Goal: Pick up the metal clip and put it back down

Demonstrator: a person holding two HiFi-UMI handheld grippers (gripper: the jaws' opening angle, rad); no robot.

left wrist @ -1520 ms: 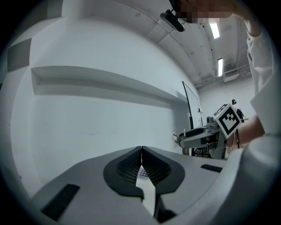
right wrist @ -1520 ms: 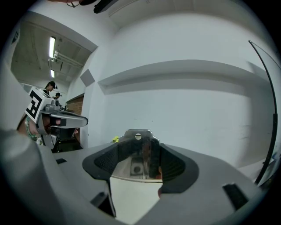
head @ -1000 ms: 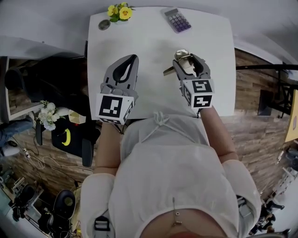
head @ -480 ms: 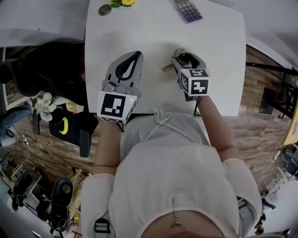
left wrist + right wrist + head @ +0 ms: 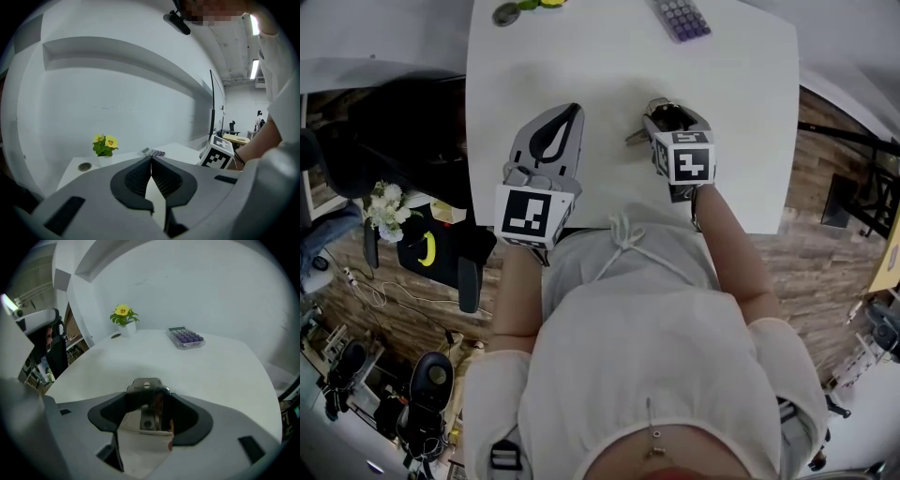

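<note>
Head view: the white worktop fills the upper half of the frame. The left hand-held gripper sits left of centre with nothing near its tips. The right hand-held gripper is right of centre, tilted steeply down, with the metal clip poking out to its left, low over the worktop. I cannot tell whether the clip touches the surface.

Left gripper view: the jaws are clenched tip to tip on nothing. Yellow flowers and a calculator stand far back.

Right gripper view: the jaws grasp the clip at mid-frame, pads on its two sides, its holed tab sticking out beyond the tips.

The clip looks light, stiff and smooth, so it could slip or twist. The flat sides near its middle seem the safest hold, as they are taken here.
</note>
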